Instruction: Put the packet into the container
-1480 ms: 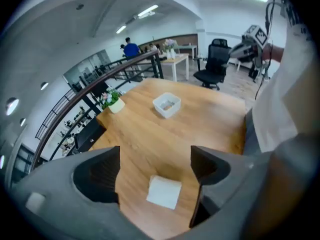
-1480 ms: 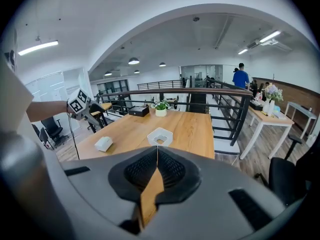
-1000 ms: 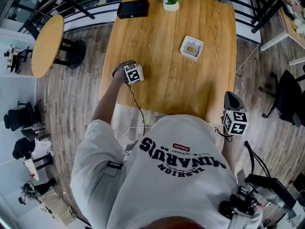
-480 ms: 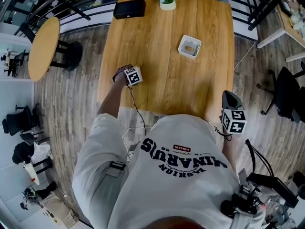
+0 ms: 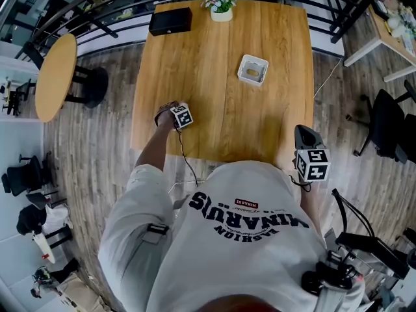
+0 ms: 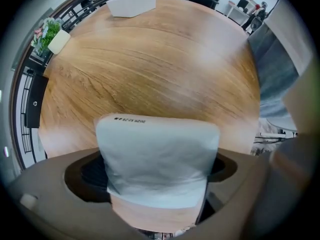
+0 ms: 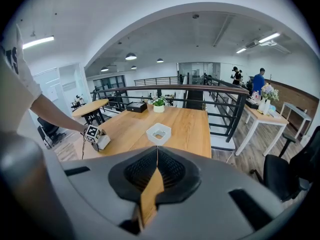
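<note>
A pale, soft packet (image 6: 157, 156) lies on the wooden table (image 5: 214, 119) near its left front part. My left gripper (image 6: 157, 173) points straight down over it. Its jaws have just been opening and now straddle the packet without visibly squeezing it. In the head view only this gripper's marker cube (image 5: 181, 116) and the hand show, and the packet is hidden under them. In the right gripper view the packet (image 7: 104, 142) sits beside the cube. The white square container (image 5: 253, 69) stands further back at centre right, with something yellowish inside. My right gripper (image 7: 157, 166) is shut and empty, off the table's near right corner.
A black box (image 5: 170, 21) and a small potted plant (image 5: 220, 5) stand along the table's far edge. A cable hangs from the left gripper over the near edge. A round side table (image 5: 55, 77) is to the left, a railing behind, office chairs (image 5: 390, 125) to the right.
The left gripper has come down toward the table near its left front part. The right gripper has stayed where it was.
</note>
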`<control>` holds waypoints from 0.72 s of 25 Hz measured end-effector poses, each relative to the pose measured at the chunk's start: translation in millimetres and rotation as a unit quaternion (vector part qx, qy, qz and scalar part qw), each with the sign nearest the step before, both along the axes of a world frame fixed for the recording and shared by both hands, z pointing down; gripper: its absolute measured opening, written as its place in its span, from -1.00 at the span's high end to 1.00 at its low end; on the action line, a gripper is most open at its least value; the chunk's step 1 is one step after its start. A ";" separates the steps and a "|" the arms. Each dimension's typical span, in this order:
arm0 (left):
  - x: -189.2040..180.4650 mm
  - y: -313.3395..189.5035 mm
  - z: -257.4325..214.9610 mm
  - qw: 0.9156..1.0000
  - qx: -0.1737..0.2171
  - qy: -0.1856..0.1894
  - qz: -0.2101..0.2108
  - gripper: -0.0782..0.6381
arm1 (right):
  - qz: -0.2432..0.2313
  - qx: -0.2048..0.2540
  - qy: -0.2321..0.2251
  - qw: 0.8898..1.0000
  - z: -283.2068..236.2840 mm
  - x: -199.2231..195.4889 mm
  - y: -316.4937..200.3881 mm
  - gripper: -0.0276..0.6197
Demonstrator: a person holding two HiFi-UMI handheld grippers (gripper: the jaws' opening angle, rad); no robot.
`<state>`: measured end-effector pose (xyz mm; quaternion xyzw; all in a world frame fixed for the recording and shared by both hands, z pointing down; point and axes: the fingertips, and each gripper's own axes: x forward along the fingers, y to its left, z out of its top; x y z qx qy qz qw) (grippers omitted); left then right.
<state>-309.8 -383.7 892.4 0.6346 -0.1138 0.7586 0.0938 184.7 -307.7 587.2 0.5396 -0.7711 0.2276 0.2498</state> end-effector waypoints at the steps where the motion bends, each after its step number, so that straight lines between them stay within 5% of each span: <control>1: -0.1 0.0 0.3 1.000 0.002 -0.001 -0.003 -0.75 | -0.001 0.001 -0.001 1.000 0.0 -1.1 -0.4 0.89; 10: -8.3 7.5 -4.7 0.998 0.027 -0.026 -0.052 -0.67 | -0.014 -0.009 -0.011 1.000 9.9 -8.3 3.9 0.89; 18: -24.5 20.6 -40.2 0.998 0.011 -0.035 -0.049 -0.63 | -0.006 -0.011 -0.018 1.000 19.5 -1.3 8.3 0.89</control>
